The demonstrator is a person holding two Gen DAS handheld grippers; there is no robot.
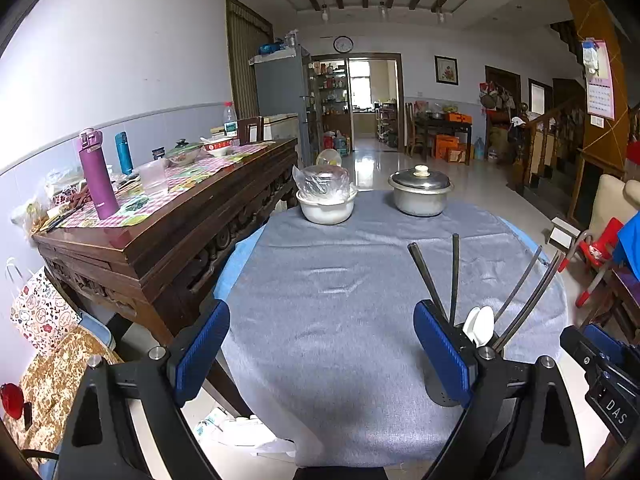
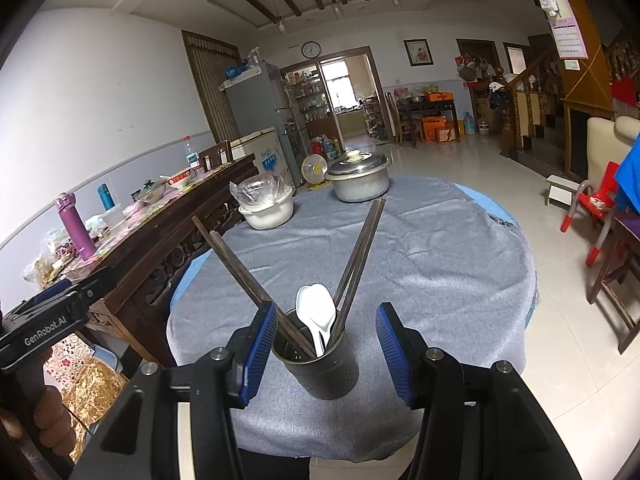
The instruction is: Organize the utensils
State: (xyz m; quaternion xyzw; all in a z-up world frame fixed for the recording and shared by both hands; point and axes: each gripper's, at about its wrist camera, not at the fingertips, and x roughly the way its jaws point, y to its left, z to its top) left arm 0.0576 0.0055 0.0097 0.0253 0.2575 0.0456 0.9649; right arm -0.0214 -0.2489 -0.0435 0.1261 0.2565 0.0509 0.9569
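The dark perforated utensil holder [image 2: 320, 360] is standing upright on the grey-clothed surface [image 2: 440, 264], sitting directly between the right claw's [image 2: 328, 354] wide-spread pads, untouched. Chopsticks [image 2: 360, 252] and white spoons [image 2: 316, 312] are fanning upward from it. The left claw [image 1: 320, 356], wide and empty, is hovering beside the holder, farther off.

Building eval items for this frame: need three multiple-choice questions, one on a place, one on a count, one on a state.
1. Where do the chopsticks stand?
A. in the dark holder
B. in the metal pot
C. flat on the cloth

2. How many white spoons are in the holder?
A. none
B. two
C. five

3. How does the right gripper stand?
A. shut on a spoon
B. open, holder between its fingers, untouched
C. shut on the pot lid

Answers: 1 A, they lean out of its mouth. 2 B, two bowls overlap in the left wrist view. 3 B, gaps show on both sides.
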